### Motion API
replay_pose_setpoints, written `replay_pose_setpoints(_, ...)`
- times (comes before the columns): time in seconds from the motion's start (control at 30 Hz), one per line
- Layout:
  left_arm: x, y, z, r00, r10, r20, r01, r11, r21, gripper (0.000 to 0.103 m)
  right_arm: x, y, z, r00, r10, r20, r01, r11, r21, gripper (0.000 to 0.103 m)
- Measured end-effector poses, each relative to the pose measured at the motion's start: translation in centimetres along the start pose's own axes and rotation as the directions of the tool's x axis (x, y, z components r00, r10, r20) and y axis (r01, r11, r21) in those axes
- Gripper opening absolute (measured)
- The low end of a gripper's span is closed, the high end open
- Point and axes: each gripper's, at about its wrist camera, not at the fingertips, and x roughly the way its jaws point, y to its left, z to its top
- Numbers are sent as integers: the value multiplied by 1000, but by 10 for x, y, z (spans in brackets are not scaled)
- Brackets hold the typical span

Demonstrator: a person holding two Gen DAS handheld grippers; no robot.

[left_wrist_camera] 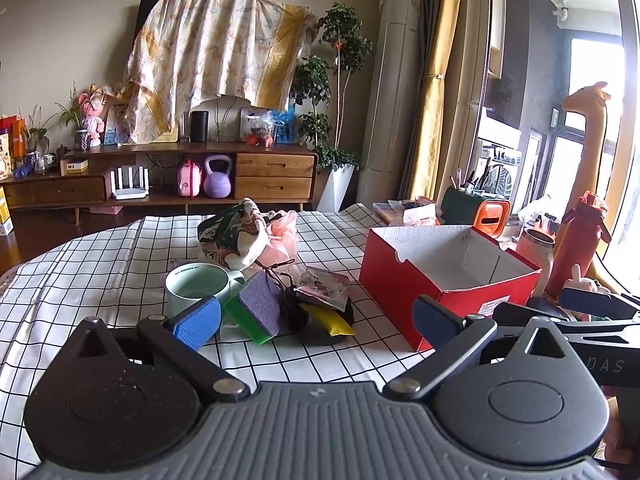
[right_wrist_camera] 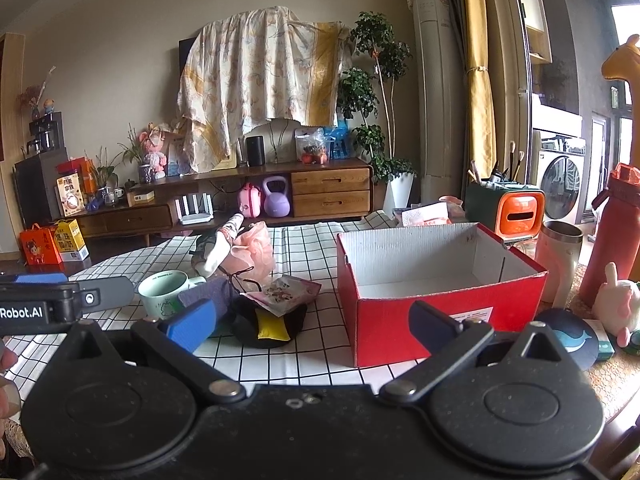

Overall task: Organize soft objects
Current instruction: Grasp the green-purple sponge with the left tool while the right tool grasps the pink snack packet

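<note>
Both tools, left tool and right tool, stand wide open, empty. Sponge mid-counter: light, compressible; grip across its flat faces.

On the table ahead of you, the box stands to the right, well apart from a cluster of things on the left. In that cluster the mug sits furthest left, with the sponge leaning just beside it on its right. Right of the sponge a packet lies on a dark pouch. Behind the mug you find a patterned bag, and a mesh puff beside that.
</note>
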Motion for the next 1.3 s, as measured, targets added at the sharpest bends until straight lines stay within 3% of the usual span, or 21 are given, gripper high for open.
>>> replay_pose_setpoints(0.23, 32, 15, 3, 999, 6, -50, -7, 1000, -6, 103, 32, -2, 10, 999, 17, -38, -18, 1000, -16, 103)
replay_pose_setpoints(0.4, 64, 29, 2, 996, 55, -67, -55, 998, -10, 103, 65, -2, 24, 994, 66, -89, -68, 997, -27, 103)
replay_pose_setpoints(0.8, 134, 41, -11, 985, 121, -123, -119, 993, 28, 102, 157, 26, 34, 967, 139, -214, -177, 970, -169, 95)
replay_pose_setpoints(1.0, 160, 40, -18, 978, 141, -153, -137, 990, 39, 96, 202, 39, 22, 945, 131, -300, -204, 952, -228, 83)
replay_pose_setpoints(1.07, 167, 40, -20, 975, 150, -162, -145, 989, 38, 91, 215, 41, 18, 938, 123, -324, -204, 952, -230, 71)
replay_pose_setpoints(1.3, 188, 46, -25, 964, 162, -211, -164, 986, 9, 80, 248, 48, 11, 921, 121, -371, -233, 934, -271, 61)
